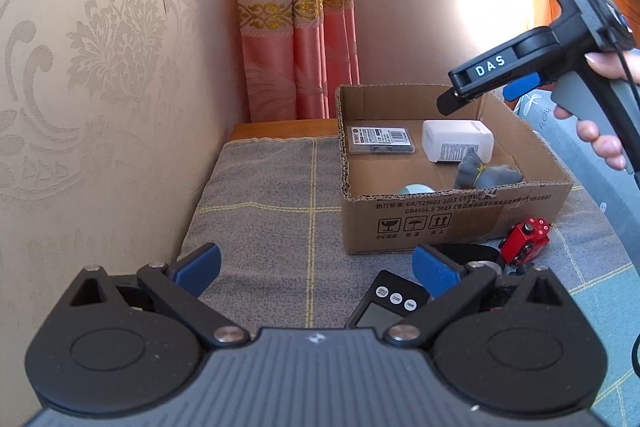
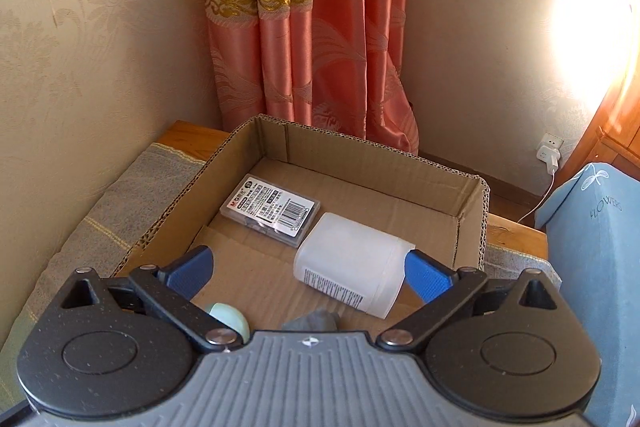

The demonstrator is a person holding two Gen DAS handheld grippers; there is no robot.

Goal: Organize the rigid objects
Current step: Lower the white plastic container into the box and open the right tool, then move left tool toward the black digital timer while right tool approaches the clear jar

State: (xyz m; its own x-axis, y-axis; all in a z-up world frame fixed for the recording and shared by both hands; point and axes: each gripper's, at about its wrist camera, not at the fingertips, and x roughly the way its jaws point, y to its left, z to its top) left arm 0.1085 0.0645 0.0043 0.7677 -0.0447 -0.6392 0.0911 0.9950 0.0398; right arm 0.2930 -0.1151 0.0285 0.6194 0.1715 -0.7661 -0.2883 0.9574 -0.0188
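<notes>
An open cardboard box (image 1: 452,219) (image 2: 472,203) stands on the cloth-covered table. Inside lie a clear plastic case (image 1: 380,140) (image 2: 270,209), a white plastic jar (image 1: 458,140) (image 2: 352,263) on its side, a grey figure (image 1: 482,174) (image 2: 312,321) and a pale green round object (image 1: 418,189) (image 2: 228,317). A red toy (image 1: 524,241) and a black digital scale (image 1: 390,303) lie in front of the box. My left gripper (image 1: 316,265) is open and empty above the cloth. My right gripper (image 2: 308,273) (image 1: 452,105) is open and empty above the box.
A dark round object (image 1: 472,253) lies beside the red toy. A blue box (image 2: 592,251) printed with flowers stands right of the cardboard box. Patterned wall is at the left, a pink curtain (image 2: 312,39) behind. A wall socket with a charger (image 2: 550,149) is at the far right.
</notes>
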